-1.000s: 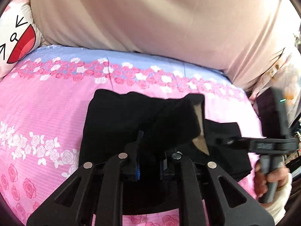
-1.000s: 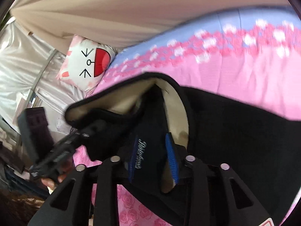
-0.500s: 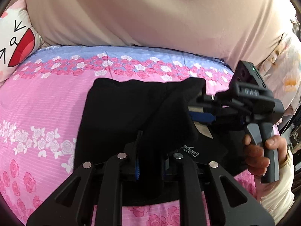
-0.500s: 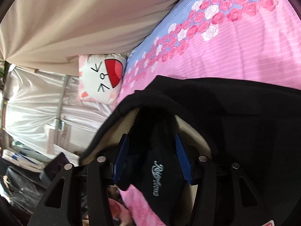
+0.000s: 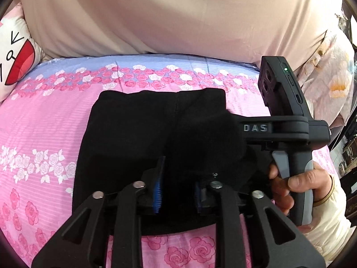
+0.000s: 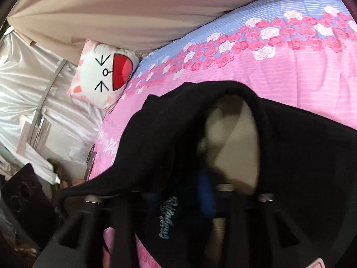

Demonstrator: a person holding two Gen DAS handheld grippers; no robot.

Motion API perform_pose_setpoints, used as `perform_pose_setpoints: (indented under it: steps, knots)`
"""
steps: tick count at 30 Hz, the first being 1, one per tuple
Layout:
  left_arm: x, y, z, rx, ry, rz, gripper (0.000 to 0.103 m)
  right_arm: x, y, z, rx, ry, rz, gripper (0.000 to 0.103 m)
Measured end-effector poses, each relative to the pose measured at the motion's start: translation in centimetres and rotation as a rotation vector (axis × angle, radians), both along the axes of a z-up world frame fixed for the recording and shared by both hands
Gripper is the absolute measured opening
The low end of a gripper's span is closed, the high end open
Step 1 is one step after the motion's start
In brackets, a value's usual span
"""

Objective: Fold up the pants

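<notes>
Pants (image 5: pixel 142 138) are mid-fold on the bed (image 5: pixel 40 129), black fabric spread flat on the pink rose quilt with the near edge lifted. Your left tool (image 5: pixel 178 189) has its blue pads pinched on a bunch of that near edge, and your right tool (image 6: pixel 180 201) is clamped on the waistband end — the pale lining and a script logo show right at its jaws. My guess: you're carrying the held end over the flat half. Next move calls for both tools travelling together toward the far edge, level, so the layers land square, then letting go. Right view is blurry down low, so the right fingertips are hard to make out. How the fabric under the raised flap lies is hidden.
</notes>
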State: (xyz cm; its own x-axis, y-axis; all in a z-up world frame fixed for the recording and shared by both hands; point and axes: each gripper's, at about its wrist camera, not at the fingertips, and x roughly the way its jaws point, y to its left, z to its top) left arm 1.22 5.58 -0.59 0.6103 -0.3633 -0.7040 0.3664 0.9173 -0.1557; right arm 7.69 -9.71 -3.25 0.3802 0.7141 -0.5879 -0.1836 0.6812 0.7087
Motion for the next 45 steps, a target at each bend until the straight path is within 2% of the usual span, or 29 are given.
perform_pose_setpoints:
  steps: [2,4,5,6,9,11,14,15,16,17,18,19,20,22,23,26,29,31,33,35,36,37,38,39,40,42,44,45]
  knots:
    - [-0.5,0.1,0.5,0.008,-0.012,0.009,0.037,-0.5,-1.1,1.3,0.046,-0.04,-0.016,0.009]
    - [-1.4,0.2,1.8,0.001,-0.041,0.002,0.052,-1.5,-2.6,4.0,0.092,-0.113,-0.017,0.009]
    - [-1.9,0.3,2.6,-0.009,-0.06,-0.008,0.072,-2.6,-3.9,6.0,0.107,-0.165,-0.027,0.009]
    - [-2.8,0.4,3.7,-0.026,-0.093,-0.018,0.085,-3.4,-4.7,7.1,0.099,-0.196,-0.039,0.009]
    - [-4.8,0.2,6.1,-0.065,-0.177,-0.061,0.093,-6.4,-8.9,9.3,0.047,-0.252,-0.109,0.009]
    - [-5.2,-0.1,6.6,-0.068,-0.203,-0.064,0.095,-8.0,-12.1,8.3,-0.013,-0.223,-0.197,0.009]
    - [-4.1,-1.2,5.4,-0.047,-0.175,-0.061,0.095,-8.8,-16.5,3.3,-0.07,-0.086,-0.307,0.01]
    - [-3.4,-1.6,4.7,-0.029,-0.15,-0.046,0.095,-8.7,-17.4,0.8,-0.09,-0.019,-0.328,0.011]
    - [-2.6,-2.2,3.7,0.0,-0.116,-0.016,0.095,-8.7,-17.7,-0.7,-0.068,0.008,-0.326,0.011]
    - [-2.2,-2.4,3.2,0.019,-0.102,0.002,0.095,-9.1,-18.3,-1.5,0.005,-0.003,-0.347,0.011]
    - [-1.7,-2.9,2.5,0.06,-0.086,0.034,0.095,-9.3,-18.6,-1.5,0.031,-0.001,-0.358,0.011]
    - [-1.4,-3.1,1.9,0.1,-0.075,0.061,0.095,-9.5,-18.8,-1.1,0.032,-0.011,-0.361,0.02]
    - [-1.2,-3.2,1.5,0.125,-0.072,0.08,0.095,-9.9,-18.8,-0.5,0.021,-0.037,-0.358,0.022]
    - [-1.3,-2.7,1.1,0.13,-0.067,0.088,0.095,-10.4,-18.8,0.2,0.027,-0.051,-0.336,0.039]
    - [-1.4,-2.5,1.0,0.13,-0.064,0.09,0.095,-10.7,-18.8,0.5,0.033,-0.053,-0.34,0.039]
    - [-1.5,-1.8,1.2,0.143,-0.077,0.118,0.095,-12.8,-19.6,1.9,-0.049,-0.091,-0.436,0.041]
    - [-1.2,-1.7,0.9,0.167,-0.075,0.139,0.095,-14.1,-20.0,3.5,-0.027,-0.151,-0.446,0.046]
    - [-0.7,-2.1,0.2,0.196,-0.058,0.15,0.095,-13.8,-19.2,4.5,-0.038,-0.186,-0.425,0.067]
    - [-0.5,-2.6,-0.4,0.226,-0.049,0.159,0.095,-12.6,-17.9,4.8,-0.115,-0.2,-0.398,0.077]
    - [-0.5,-2.9,-1.0,0.236,-0.037,0.153,0.095,-10.7,-17.1,3.5,-0.184,-0.164,-0.399,0.078]
    - [-0.5,-3.0,-1.4,0.24,-0.028,0.145,0.095,-9.7,-16.9,2.5,-0.188,-0.139,-0.399,0.078]
    - [-0.5,-3.1,-1.7,0.252,-0.024,0.147,0.095,-9.1,-16.7,1.7,-0.179,-0.121,-0.393,0.072]
    - [-0.5,-3.3,-1.8,0.26,-0.025,0.15,0.095,-8.0,-16.4,0.7,-0.168,-0.095,-0.383,0.058]
    - [-0.6,-3.3,-1.9,0.271,-0.028,0.153,0.095,-7.7,-16.1,0.3,-0.16,-0.078,-0.363,0.022]
    - [-0.6,-3.3,-1.8,0.275,-0.032,0.156,0.095,-7.9,-15.9,0.6,-0.138,-0.084,-0.36,0.015]
    - [-0.8,-3.2,-1.4,0.261,-0.036,0.148,0.095,-9.8,-15.9,3.3,-0.103,-0.169,-0.379,0.013]
    - [-0.6,-3.2,-1.6,0.263,-0.035,0.144,0.097,-12.1,-16.3,5.2,-0.128,-0.238,-0.419,0.008]
    - [-0.4,-3.3,-2.1,0.269,-0.029,0.143,0.098,-12.5,-16.5,5.1,-0.163,-0.238,-0.428,0.009]
